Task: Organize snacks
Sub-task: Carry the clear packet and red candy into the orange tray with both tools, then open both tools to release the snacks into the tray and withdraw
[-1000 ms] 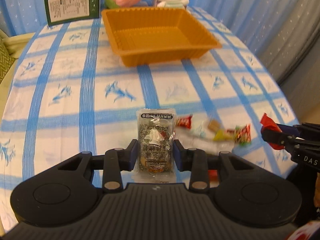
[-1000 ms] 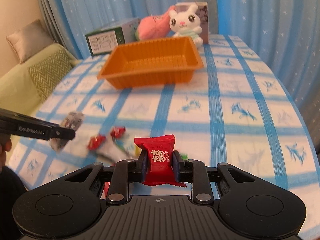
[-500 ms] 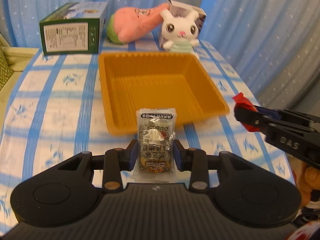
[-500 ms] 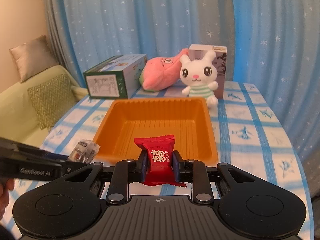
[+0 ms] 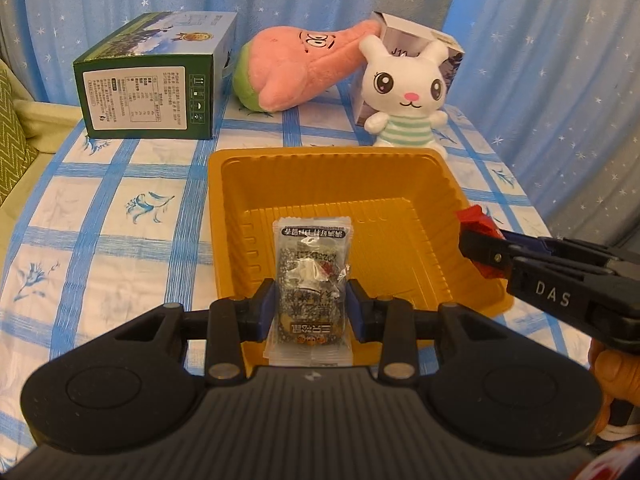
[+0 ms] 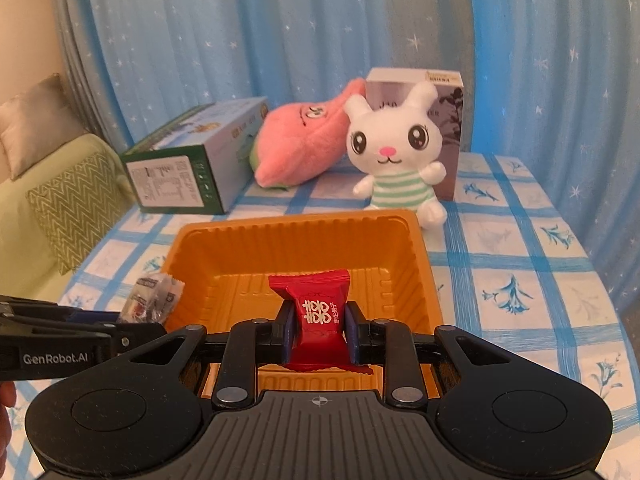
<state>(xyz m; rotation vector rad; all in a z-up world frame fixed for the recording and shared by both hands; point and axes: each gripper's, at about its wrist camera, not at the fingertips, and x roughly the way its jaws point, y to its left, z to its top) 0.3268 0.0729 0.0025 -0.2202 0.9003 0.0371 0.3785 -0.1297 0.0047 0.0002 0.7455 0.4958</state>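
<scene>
My left gripper (image 5: 311, 305) is shut on a clear snack packet (image 5: 311, 276) with dark speckled contents, held over the near part of the orange tray (image 5: 434, 184). In the right wrist view my right gripper (image 6: 318, 330) is shut on a red candy packet (image 6: 318, 308) with white characters, above the near edge of the orange tray (image 6: 420, 248). Each gripper shows in the other's view: the right one with its red candy packet (image 5: 478, 224) at the tray's right rim, the left one with its clear snack packet (image 6: 154, 298) at the tray's left rim. The tray's floor holds nothing.
Behind the tray stand a green carton (image 5: 152, 80), a pink plush (image 5: 304, 68), a white rabbit plush (image 5: 408, 96) and a pale box (image 6: 436, 120). A blue-checked cloth (image 6: 520, 272) covers the table. A green sofa with cushions (image 6: 72, 196) lies left; blue curtains hang behind.
Both grippers have carried their packets forward from the near table, where loose candies lay, up to and over the orange tray. Both grips stayed the same.
</scene>
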